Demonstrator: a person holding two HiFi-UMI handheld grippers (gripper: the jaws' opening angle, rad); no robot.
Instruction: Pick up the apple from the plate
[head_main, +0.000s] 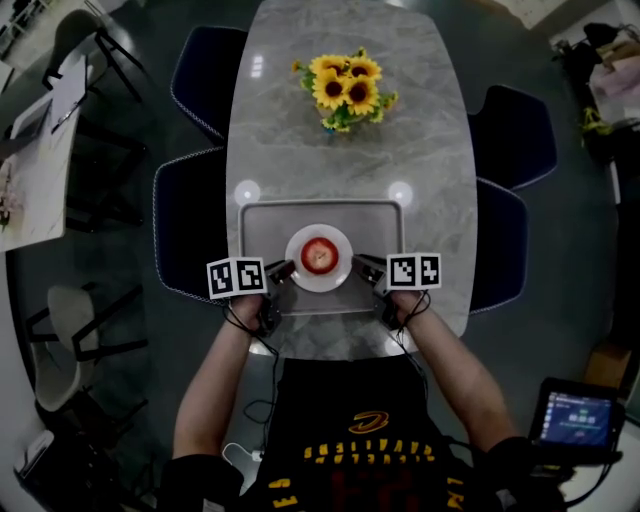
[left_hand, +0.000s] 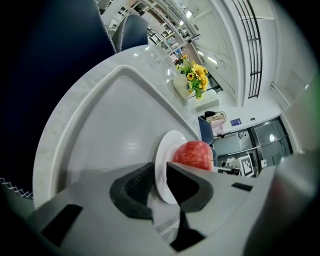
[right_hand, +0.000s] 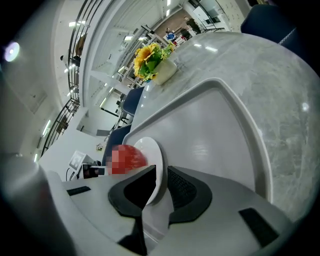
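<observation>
A red apple (head_main: 319, 256) sits in the middle of a small white plate (head_main: 319, 284) on a grey tray (head_main: 262, 222). My left gripper (head_main: 285, 271) is at the plate's left edge and my right gripper (head_main: 357, 266) at its right edge. In the left gripper view the plate's rim (left_hand: 163, 165) runs between the jaws of the left gripper (left_hand: 160, 183), which are closed to a narrow gap on it, with the apple (left_hand: 193, 154) just beyond. The right gripper (right_hand: 161, 183) likewise clamps the plate rim (right_hand: 153, 156), the apple (right_hand: 128, 159) behind it.
A vase of sunflowers (head_main: 345, 90) stands at the far end of the marble table (head_main: 430, 180). Dark blue chairs (head_main: 190, 225) (head_main: 508, 132) flank the table. The tray's raised rim (left_hand: 75, 115) surrounds the plate. A lit tablet (head_main: 580, 420) is at the lower right.
</observation>
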